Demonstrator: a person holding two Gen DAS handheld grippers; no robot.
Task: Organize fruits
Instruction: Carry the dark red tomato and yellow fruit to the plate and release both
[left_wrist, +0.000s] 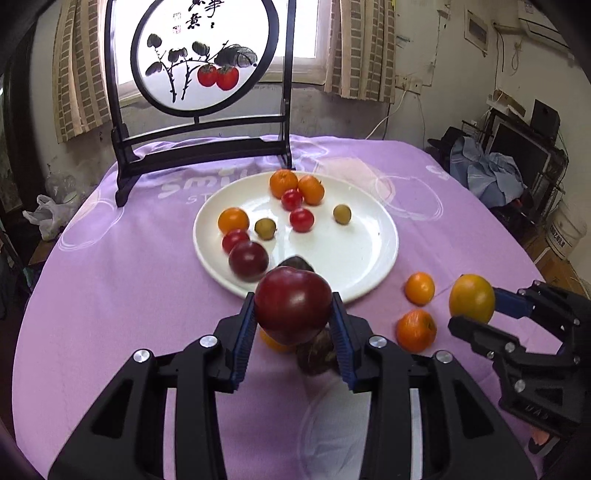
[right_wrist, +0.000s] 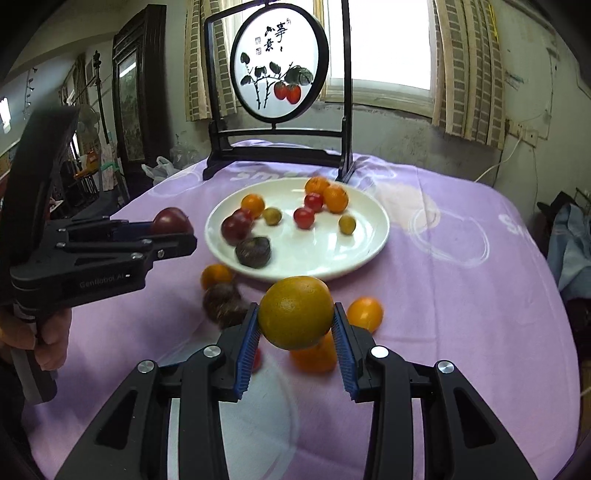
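Between the left gripper's (left_wrist: 294, 314) blue pads sits a dark red plum (left_wrist: 293, 304), clamped, short of the white plate (left_wrist: 354, 254). Only the right wrist view shows the hand (right_wrist: 48, 341) and "Genrobot AI" on that gripper's side. Right gripper (right_wrist: 295, 326) pinches a yellow-green orange (right_wrist: 295, 312); beyond it the plate holds small fruits.

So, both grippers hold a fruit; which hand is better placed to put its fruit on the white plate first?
Left, probably. The left gripper holds the dark red round plum right at the white round plate's near rim, while the right gripper with the yellow-green round orange hangs farther back over the cloth.
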